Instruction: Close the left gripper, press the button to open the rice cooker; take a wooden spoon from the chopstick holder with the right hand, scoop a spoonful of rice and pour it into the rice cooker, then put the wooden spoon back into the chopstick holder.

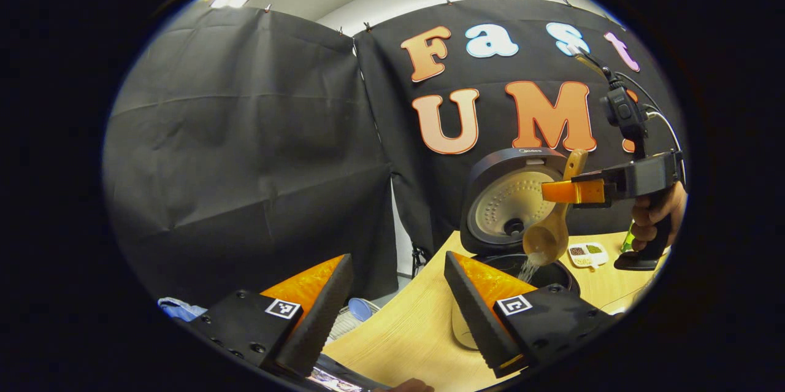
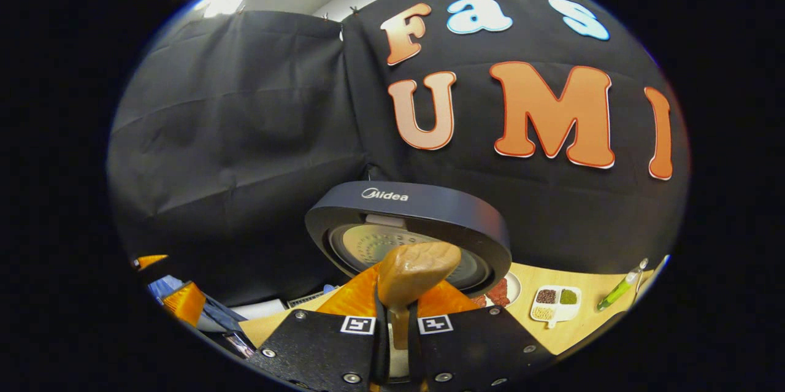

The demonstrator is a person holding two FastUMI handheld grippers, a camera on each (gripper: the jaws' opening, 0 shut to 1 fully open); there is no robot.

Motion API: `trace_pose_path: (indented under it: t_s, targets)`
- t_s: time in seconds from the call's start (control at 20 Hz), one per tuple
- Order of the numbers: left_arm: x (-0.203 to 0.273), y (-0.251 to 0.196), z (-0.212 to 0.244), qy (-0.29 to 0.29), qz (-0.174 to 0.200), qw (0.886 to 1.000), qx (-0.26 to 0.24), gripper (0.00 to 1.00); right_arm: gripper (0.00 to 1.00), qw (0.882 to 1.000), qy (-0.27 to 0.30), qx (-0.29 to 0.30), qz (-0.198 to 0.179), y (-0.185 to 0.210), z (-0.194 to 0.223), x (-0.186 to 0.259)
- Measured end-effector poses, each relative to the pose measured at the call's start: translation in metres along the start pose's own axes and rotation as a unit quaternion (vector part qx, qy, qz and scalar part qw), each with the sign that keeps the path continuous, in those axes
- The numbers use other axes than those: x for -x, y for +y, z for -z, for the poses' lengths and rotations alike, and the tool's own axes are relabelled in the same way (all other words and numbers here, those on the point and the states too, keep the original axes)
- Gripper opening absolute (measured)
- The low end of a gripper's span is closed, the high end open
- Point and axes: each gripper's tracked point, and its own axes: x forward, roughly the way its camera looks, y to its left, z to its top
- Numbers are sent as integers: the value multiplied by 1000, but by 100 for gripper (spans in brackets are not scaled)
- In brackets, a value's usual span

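Wooden tabletop (image 1: 417, 330) first, since it's the biggest thing going: pale, and carrying the whole setup. On it sits the rice cooker (image 1: 512, 208), lid already swung up and standing open, so the button press looks done. You can see the perforated inner lid plate facing out in both views, and the dark pot mouth just below it in the left gripper view.

Next down in size: the right gripper (image 1: 576, 191), held by a hand (image 1: 653, 214) off to the side, has its jaws pinched on the handle of the wooden spoon (image 1: 549, 235). In the right gripper view the same spoon (image 2: 417, 269) pokes up between the two fingers, clamped at the stem. The bowl is tipped down right above the pot, and a thin stream of rice (image 1: 528, 268) is falling off the tip into the cooker. So I'd say we're mid-pour: spoon fetched, rice scooped, dumping in progress.

The left gripper (image 1: 398, 300) is hanging low over the tabletop, near the cooker, with jaws spread wide and nothing between them. Seems to be just idling.

Smaller stuff: a little divided dish of grains (image 1: 587, 252) beyond the cooker, and a green pen-like thing (image 2: 619, 292) near it.

What's left, by my reckoning: finish emptying the spoon, then drop it back into the chopstick holder, which I can't pick out here.
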Motion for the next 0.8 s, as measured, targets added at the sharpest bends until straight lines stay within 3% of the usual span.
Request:
trace_pose_path:
  t_s: [0.1, 0.15, 0.2, 0.25, 0.3, 0.35, 0.4, 0.65, 0.8]
  targets:
    - [0, -1, 1, 0, -1, 1000, -1, 94, 11, 1000, 2, 31, 2, 2, 6, -1]
    - [0, 0, 1, 0, -2, 1000, -3, 100, 11, 999, 2, 45, 2, 4, 9, 0]
    - [1, -1, 0, -1, -3, 1000, -5, 100, 11, 998, 3, 56, 2, 4, 10, 1]
    - [3, -1, -1, -4, -3, 1000, -7, 94, 11, 998, 0, 62, 3, 5, 10, 2]
    - [4, -3, -3, -6, -1, 1000, -9, 100, 11, 998, -3, 65, 4, 4, 10, 4]
    - [5, -5, -3, -8, 0, 1000, -11, 94, 11, 998, -8, 65, 6, 4, 10, 6]
    - [5, -7, -4, -8, 2, 1000, -13, 94, 11, 998, -13, 60, 7, 1, 8, 8]
    - [13, -22, -7, -10, 10, 1000, -16, 94, 11, 999, -27, 6, 15, -22, 0, 23]
    - [19, -36, -10, -12, 19, 1000, -18, 94, 11, 996, -25, -79, 12, -41, 2, 39]
